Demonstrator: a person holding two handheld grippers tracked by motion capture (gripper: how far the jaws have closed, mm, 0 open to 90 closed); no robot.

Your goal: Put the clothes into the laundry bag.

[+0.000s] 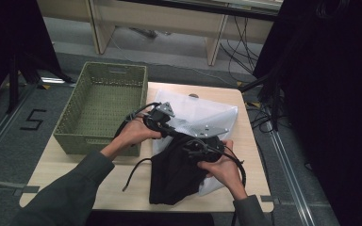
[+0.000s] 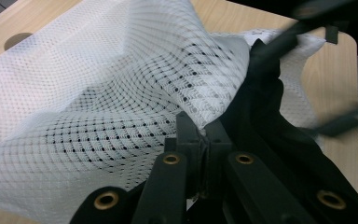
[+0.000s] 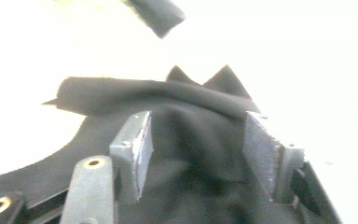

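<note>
The work in hand looks like getting a black garment point(image 1: 176, 172) into a white mesh laundry bag point(image 1: 202, 113), and it seems to be about halfway along. On the high view the bag lies flat on the far right part of the wooden table point(image 1: 61, 162), and the garment lies in a heap on the near side of it, its far end overlapping the bag's near edge. How much of the cloth is already inside the bag is hard to tell; most of it is clearly outside, spread toward the near edge of the table.

The left gripper point(image 1: 162, 123) is at the bag's near left edge. In the left gripper view its jaws are pressed together on a fold of the mesh point(image 2: 121, 93), lifting the fabric into a raised ridge, with the dark cloth point(image 2: 270, 121) just to the right of the pinch. I judge that this hold is meant to keep the bag's mouth open.

The right gripper point(image 1: 195, 149) is over the garment's far end. In the right gripper view its jaws stand apart with black cloth point(image 3: 196, 135) bunched between them, not yet clamped.

What is left, in my judgement: grip the garment, feed it under the lifted mesh, and push the rest in. The green woven basket point(image 1: 70, 120) on the left has nothing in it.
</note>
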